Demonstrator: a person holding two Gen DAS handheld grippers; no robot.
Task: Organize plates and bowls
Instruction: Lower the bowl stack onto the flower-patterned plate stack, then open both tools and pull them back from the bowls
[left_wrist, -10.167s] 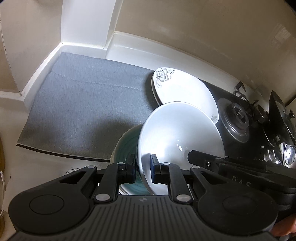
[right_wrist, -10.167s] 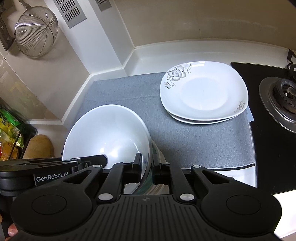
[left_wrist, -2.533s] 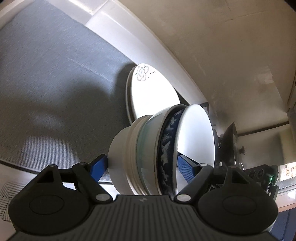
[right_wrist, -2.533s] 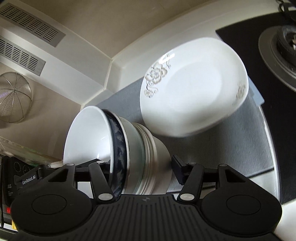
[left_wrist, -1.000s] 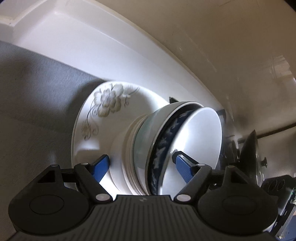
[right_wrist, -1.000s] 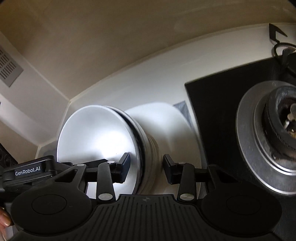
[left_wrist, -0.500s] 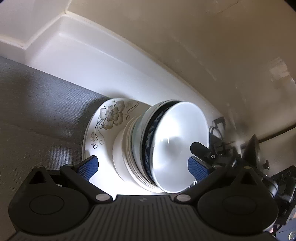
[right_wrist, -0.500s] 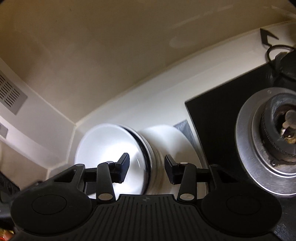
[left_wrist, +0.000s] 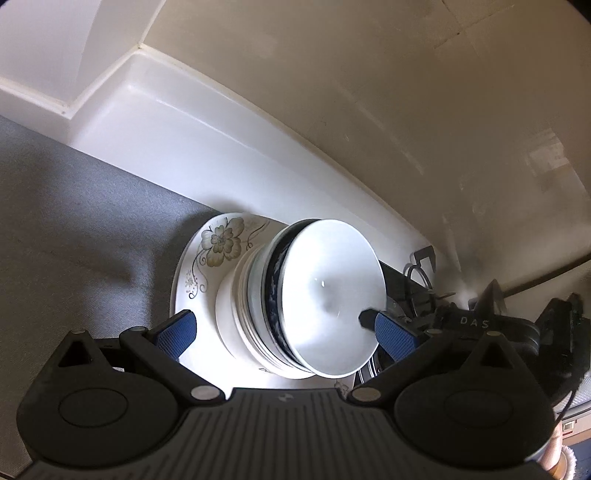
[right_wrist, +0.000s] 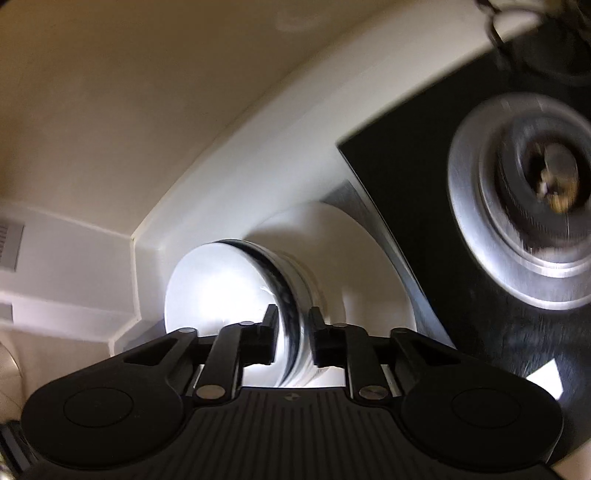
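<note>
I see a gray mat (left_wrist: 74, 236) lying flat on the counter. Behind it runs a white ledge (left_wrist: 207, 122), and above that is a plain cream wall (left_wrist: 369, 92). On one side I see a black stove top (right_wrist: 443, 206) with a round silver burner (right_wrist: 524, 199) on it. The burner looks blurry. A white vent (right_wrist: 9, 243) shows at the far edge.

Our two black grippers
Our left gripper (left_wrist: 284, 328) has blue pads, silver screws; our right gripper (right_wrist: 293, 334) black pads, ribbed housing at frame bottom.
</note>
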